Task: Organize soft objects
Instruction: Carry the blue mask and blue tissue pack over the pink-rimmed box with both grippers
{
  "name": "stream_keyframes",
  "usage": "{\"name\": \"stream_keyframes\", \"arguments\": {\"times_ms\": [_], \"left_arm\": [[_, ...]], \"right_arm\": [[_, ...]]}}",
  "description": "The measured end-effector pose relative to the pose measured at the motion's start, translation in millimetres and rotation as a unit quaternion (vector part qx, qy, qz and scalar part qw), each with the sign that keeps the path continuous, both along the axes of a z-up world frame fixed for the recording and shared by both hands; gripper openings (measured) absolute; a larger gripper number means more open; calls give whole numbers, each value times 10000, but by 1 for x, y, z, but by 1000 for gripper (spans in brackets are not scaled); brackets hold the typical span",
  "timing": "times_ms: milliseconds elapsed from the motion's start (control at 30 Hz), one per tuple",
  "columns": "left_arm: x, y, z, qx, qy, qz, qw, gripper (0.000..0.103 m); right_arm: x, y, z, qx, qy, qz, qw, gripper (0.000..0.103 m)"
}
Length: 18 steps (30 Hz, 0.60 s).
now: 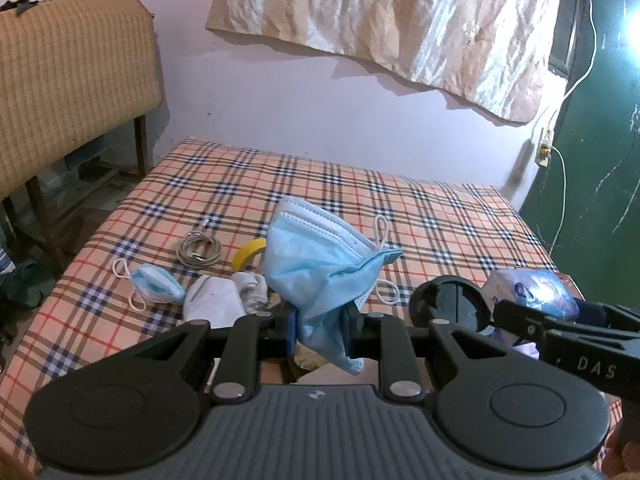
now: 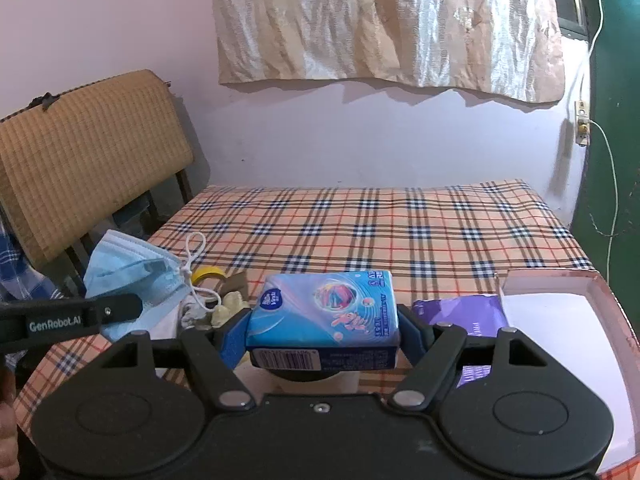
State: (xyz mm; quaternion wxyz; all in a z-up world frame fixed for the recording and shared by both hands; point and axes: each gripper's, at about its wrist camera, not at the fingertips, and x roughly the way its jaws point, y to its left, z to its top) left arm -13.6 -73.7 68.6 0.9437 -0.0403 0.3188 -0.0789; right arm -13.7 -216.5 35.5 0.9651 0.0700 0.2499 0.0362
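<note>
My left gripper is shut on a crumpled light blue face mask, which hangs above the plaid-covered bed. The same mask shows at the left of the right wrist view. My right gripper is shut on a blue tissue pack, held level between its blue pads. That pack appears at the right of the left wrist view. On the bed lie a second folded blue mask and white soft items.
A pink-rimmed open box with a white inside sits at the right, a purple packet beside it. A coiled cable and yellow tape roll lie on the bed. A woven chair stands left.
</note>
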Motion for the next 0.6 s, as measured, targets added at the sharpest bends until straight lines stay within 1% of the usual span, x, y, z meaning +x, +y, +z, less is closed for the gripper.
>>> {"name": "stream_keyframes", "arguments": {"times_ms": [300,600], "left_arm": [[4,-18,-1,98,36,-172,9998,23],[7,-38,-2,118,68,-384,9992,23]], "right_arm": [[1,-21,-2,45,32,-158,9999,88],[0,-39,-6,63,58,-322,9994,88]]}}
